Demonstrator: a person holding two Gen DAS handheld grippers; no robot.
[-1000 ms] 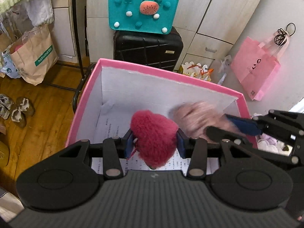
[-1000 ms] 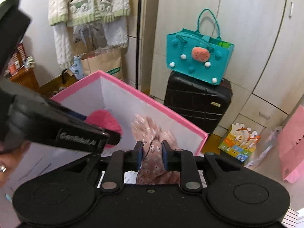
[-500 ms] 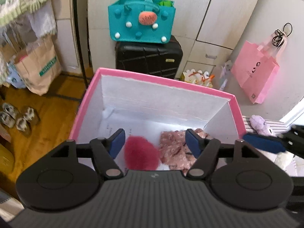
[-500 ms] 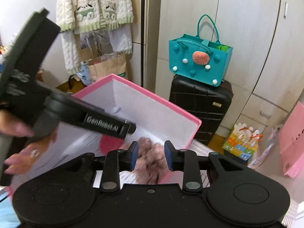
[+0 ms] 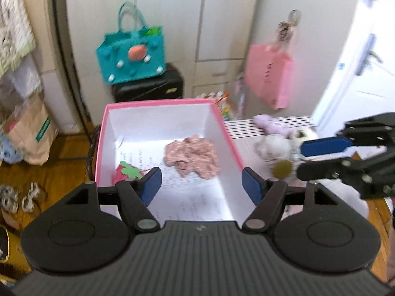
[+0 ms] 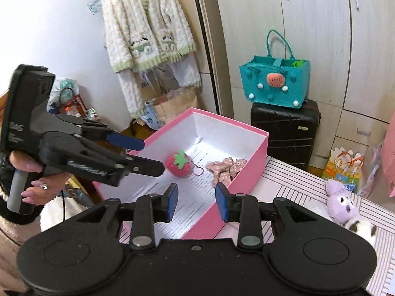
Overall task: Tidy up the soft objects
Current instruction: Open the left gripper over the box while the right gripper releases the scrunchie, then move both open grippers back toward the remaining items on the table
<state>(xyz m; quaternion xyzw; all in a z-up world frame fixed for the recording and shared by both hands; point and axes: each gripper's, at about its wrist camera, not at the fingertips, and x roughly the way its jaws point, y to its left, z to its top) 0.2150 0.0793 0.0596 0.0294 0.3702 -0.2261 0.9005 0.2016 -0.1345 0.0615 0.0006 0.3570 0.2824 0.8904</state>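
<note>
The left gripper (image 5: 201, 185) has its fingers wide apart with nothing in them; they have just been opening. The right gripper (image 6: 196, 201) is empty too, its fingers just opening. Below, the red strawberry toy (image 6: 178, 164) and pink flowery cloth (image 5: 191, 155) lie in the pink box (image 6: 249, 170) on the table (image 6: 291, 185).

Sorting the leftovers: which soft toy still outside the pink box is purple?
The purple plush lying on the striped tabletop, right of the pink box; the toy beside it is white with dark patches.
</note>
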